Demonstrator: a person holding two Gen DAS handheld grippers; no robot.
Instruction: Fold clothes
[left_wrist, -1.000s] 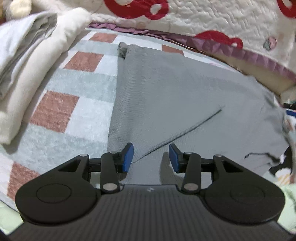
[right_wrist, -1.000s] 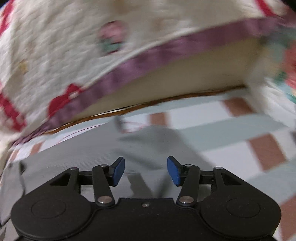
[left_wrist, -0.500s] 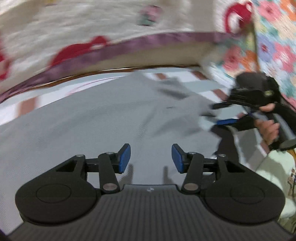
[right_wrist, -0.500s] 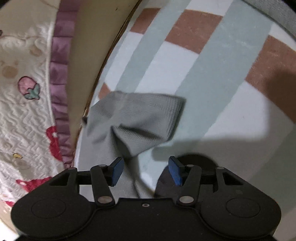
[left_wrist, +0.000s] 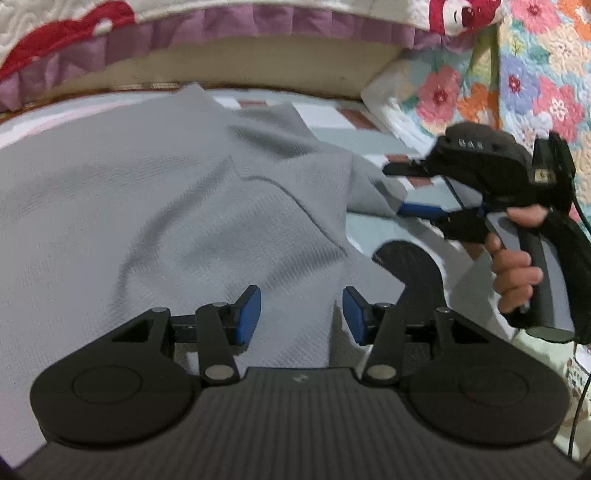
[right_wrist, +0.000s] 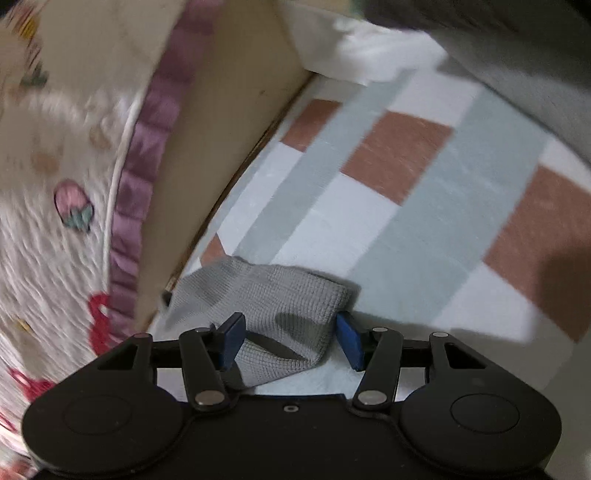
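Grey cloth (left_wrist: 177, 206) lies spread on the checked mat (right_wrist: 406, 206). At 3 o'clock the right gripper (right_wrist: 290, 341) sits with its jaws wide apart around the cloth's end (right_wrist: 280, 299), maybe to grab it. Low at 6 o'clock, the left gripper (left_wrist: 301, 314) waits wide apart, holding nothing.

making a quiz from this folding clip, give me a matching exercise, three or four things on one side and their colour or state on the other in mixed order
Things:
1. garment
2. left gripper
3. rug
4. bed skirt ruffle

Colour or state:
a. purple, along the bed's edge
b. grey knit, spread out with creases
c. checked in brown, white and pale blue-grey
d. open over the cloth, nothing between its pads

Pairs: 1-b, 2-d, 3-c, 4-a
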